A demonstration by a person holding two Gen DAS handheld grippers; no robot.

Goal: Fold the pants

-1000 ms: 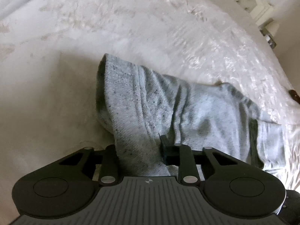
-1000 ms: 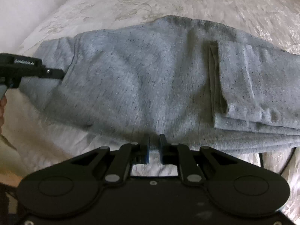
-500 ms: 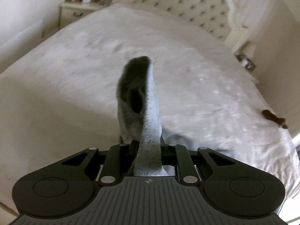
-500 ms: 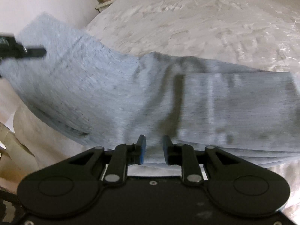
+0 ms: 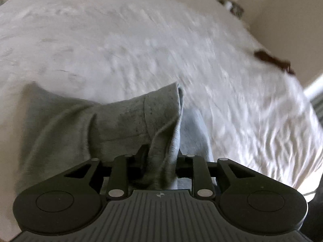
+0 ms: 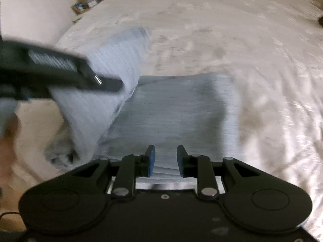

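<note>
The left tool [image 5: 160,157] stays clamped on the gray pants [image 5: 113,125], now carried over their flat half on the bed [image 6: 222,30]. The right tool [image 6: 166,157] has widened, holding nothing.

The left gripper [image 5: 160,159] is clamped on grey fabric; the right gripper [image 6: 166,157] hangs with jaws parted, gripping nothing.

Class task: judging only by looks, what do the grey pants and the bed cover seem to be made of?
Pants: probably knit cotton-blend jersey, matte heather grey; dark flecks, soft rounded folds and a stitched hem show where the left gripper pinches them. Bed cover: likely satin-like or embossed woven fabric; pale, faintly shiny, crinkled highlights. Motion blur leaves this uncertain.
</note>
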